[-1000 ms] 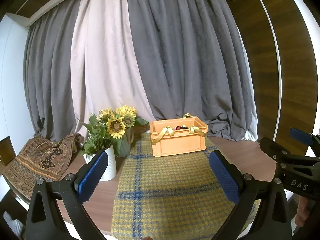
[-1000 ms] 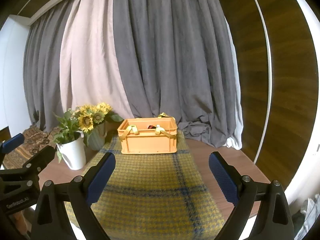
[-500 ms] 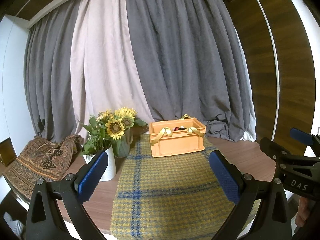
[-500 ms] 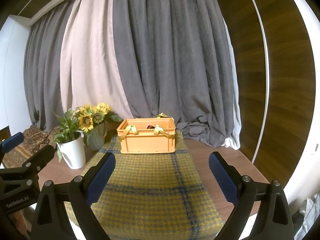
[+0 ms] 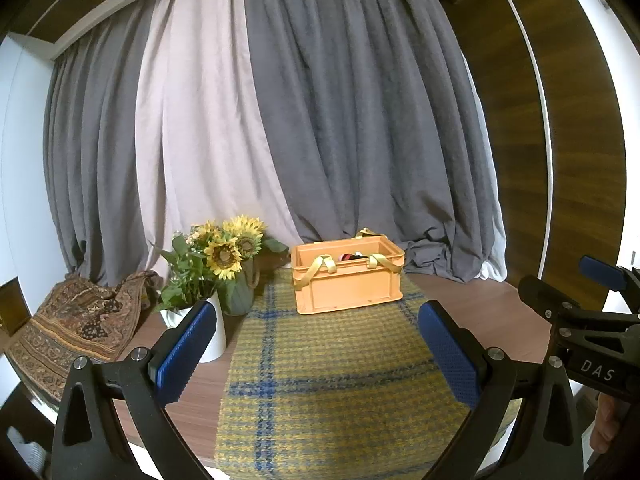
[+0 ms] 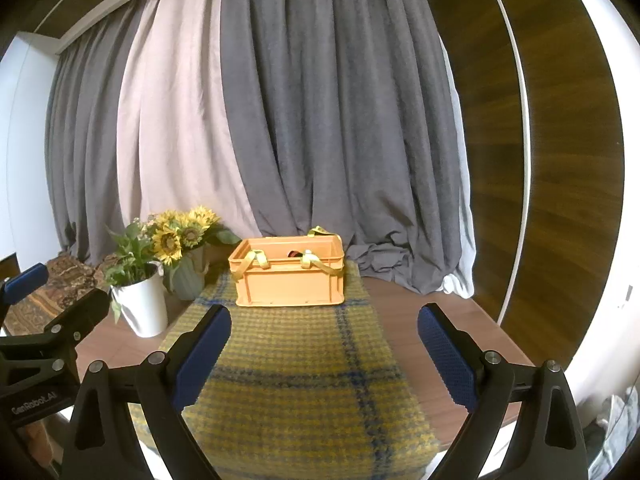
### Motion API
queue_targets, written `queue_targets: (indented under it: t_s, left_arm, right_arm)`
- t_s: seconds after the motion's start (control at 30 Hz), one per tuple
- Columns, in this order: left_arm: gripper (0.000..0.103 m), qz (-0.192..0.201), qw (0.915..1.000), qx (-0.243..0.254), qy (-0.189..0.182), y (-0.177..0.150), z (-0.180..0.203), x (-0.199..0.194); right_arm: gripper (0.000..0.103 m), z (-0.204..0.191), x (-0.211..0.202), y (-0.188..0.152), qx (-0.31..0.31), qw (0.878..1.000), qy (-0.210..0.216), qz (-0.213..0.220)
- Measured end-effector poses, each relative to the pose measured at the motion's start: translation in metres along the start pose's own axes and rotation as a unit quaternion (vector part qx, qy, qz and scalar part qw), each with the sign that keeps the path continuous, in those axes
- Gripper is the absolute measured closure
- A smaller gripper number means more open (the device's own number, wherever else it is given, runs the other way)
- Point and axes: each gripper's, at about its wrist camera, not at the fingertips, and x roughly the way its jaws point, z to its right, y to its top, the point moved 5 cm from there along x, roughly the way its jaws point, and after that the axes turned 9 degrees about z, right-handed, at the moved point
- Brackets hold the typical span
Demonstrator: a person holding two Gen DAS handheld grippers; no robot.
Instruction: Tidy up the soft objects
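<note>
An orange plastic crate [image 5: 346, 282] [image 6: 289, 277] with yellow strap handles stands at the far end of a yellow-and-blue plaid cloth [image 5: 340, 376] [image 6: 292, 380]. Dark and red soft items [image 5: 352, 257] peek over its rim; their shapes are mostly hidden. My left gripper [image 5: 316, 354] is open and empty, held above the near end of the cloth. My right gripper [image 6: 324, 354] is likewise open and empty, well short of the crate. Each gripper shows at the edge of the other's view.
A white pot with sunflowers [image 5: 208, 276] [image 6: 144, 304] and a grey-green vase [image 6: 188, 276] stand left of the cloth. A patterned brown fabric [image 5: 76, 320] lies at the far left. Grey and pale curtains [image 5: 320, 120] hang behind the wooden table [image 5: 480, 320].
Both grippers have drawn back and risen slightly, so the crate sits a little farther and lower in view. Jaws stay open.
</note>
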Motion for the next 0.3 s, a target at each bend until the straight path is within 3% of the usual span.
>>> queue_targets:
  t_s: [0.3]
  left_arm:
    - [0.000,-0.001,1.0000,-0.001,-0.004,0.0003,0.0010,-0.0020]
  right_arm:
    - [0.008,0.0032,-0.0015,-0.0013,0.001,1.000,-0.003,0.000]
